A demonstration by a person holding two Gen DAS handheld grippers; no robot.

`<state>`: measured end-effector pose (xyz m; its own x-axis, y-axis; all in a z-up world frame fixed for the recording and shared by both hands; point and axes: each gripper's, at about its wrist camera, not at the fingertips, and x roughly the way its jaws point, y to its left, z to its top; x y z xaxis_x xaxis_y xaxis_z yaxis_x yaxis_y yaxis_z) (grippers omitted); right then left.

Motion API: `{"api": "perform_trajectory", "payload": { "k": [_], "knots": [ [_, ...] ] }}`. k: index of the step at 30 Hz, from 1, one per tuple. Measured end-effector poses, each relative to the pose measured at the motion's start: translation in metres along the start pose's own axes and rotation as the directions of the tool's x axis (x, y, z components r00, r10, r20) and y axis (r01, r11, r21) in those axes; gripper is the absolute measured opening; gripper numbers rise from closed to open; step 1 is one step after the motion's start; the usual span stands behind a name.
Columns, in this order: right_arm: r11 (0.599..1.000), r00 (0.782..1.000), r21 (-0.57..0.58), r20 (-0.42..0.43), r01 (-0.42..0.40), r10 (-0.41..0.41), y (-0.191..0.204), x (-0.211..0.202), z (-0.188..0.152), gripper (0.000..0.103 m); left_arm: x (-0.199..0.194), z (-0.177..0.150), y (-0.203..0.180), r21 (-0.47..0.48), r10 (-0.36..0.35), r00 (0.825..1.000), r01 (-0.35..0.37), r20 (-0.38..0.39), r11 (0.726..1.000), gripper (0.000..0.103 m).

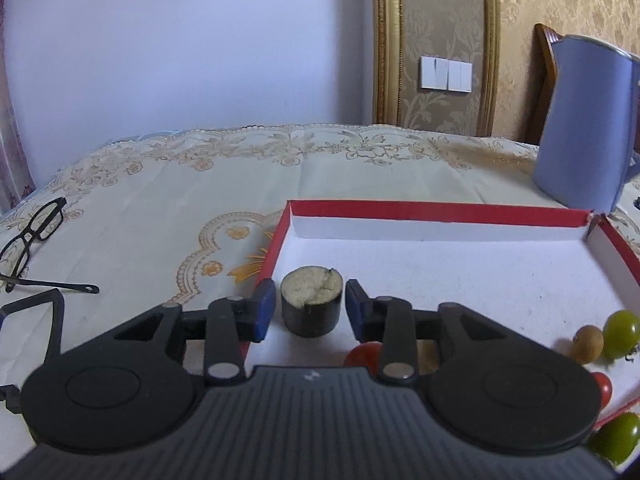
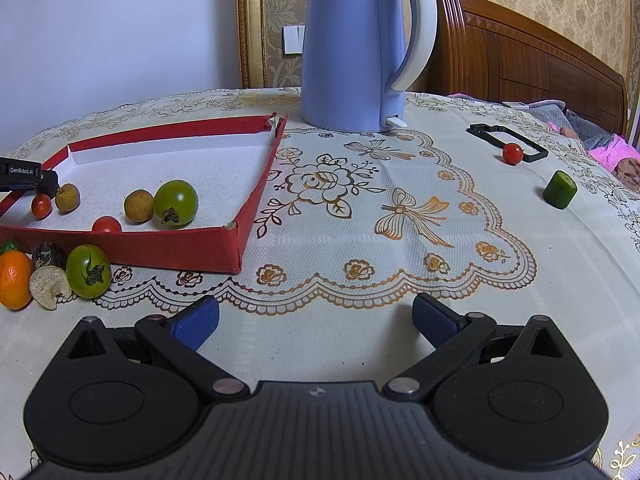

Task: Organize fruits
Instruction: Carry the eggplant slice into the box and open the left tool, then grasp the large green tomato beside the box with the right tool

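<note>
A dark cut vegetable chunk [image 1: 311, 304] stands inside the red tray [image 1: 432, 212] at its near left corner. My left gripper [image 1: 311, 307] is open around the chunk, with a small gap at each pad. The tray [image 2: 168, 250] also holds a green tomato [image 2: 176, 203], two longans [image 2: 139, 206] and red cherry tomatoes [image 2: 107, 225]. My right gripper [image 2: 316, 316] is open and empty over the tablecloth. In front of the tray lie an orange [image 2: 14, 280], a green tomato [image 2: 88, 271] and cut pieces [image 2: 50, 286]. A cherry tomato [image 2: 512, 153] and a green chunk [image 2: 560, 189] lie far right.
A blue kettle [image 2: 352, 44] stands behind the tray. Black glasses [image 1: 32, 236] lie at the left. A black frame [image 2: 506, 140] lies at the far right near the cherry tomato. A bed headboard is behind the table.
</note>
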<state>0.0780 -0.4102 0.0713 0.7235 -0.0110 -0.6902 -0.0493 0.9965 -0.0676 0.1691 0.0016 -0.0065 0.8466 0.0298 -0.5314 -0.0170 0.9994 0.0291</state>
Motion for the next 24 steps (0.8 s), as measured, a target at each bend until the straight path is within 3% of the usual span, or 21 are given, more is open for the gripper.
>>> {"api": "perform_trajectory", "payload": {
  "k": [8, 9, 10, 12, 19, 24],
  "knots": [
    [1.000, 1.000, 0.000, 0.000, 0.000, 0.000, 0.000, 0.000, 0.000, 0.103, -0.024, -0.003, 0.002, -0.017, -0.034, 0.999, 0.034, 0.024, 0.999, 0.054],
    [1.000, 1.000, 0.000, 0.000, 0.000, 0.000, 0.000, 0.000, 0.000, 0.103, -0.032, -0.004, 0.003, -0.017, -0.034, 0.999, 0.035, 0.036, 0.999, 0.062],
    [1.000, 1.000, 0.000, 0.000, 0.000, 0.000, 0.000, 0.000, 0.000, 0.103, -0.039, -0.006, 0.003, -0.010, -0.015, 0.999, 0.015, 0.047, 1.000, 0.078],
    [1.000, 1.000, 0.000, 0.000, 0.000, 0.000, 0.000, 0.000, 0.000, 0.103, -0.058, -0.013, 0.004, 0.007, 0.045, 0.995, -0.046, 0.086, 0.999, 0.088],
    [1.000, 1.000, 0.000, 0.000, 0.000, 0.000, 0.000, 0.000, 0.000, 0.103, -0.099, -0.042, 0.021, 0.049, 0.047, 0.996, -0.051, 0.074, 0.998, 0.091],
    [1.000, 1.000, 0.000, 0.000, -0.001, 0.001, 0.000, 0.000, 0.000, 0.103, -0.097, -0.057, 0.034, 0.014, 0.092, 0.996, -0.092, 0.012, 0.996, 0.092]
  ]
}}
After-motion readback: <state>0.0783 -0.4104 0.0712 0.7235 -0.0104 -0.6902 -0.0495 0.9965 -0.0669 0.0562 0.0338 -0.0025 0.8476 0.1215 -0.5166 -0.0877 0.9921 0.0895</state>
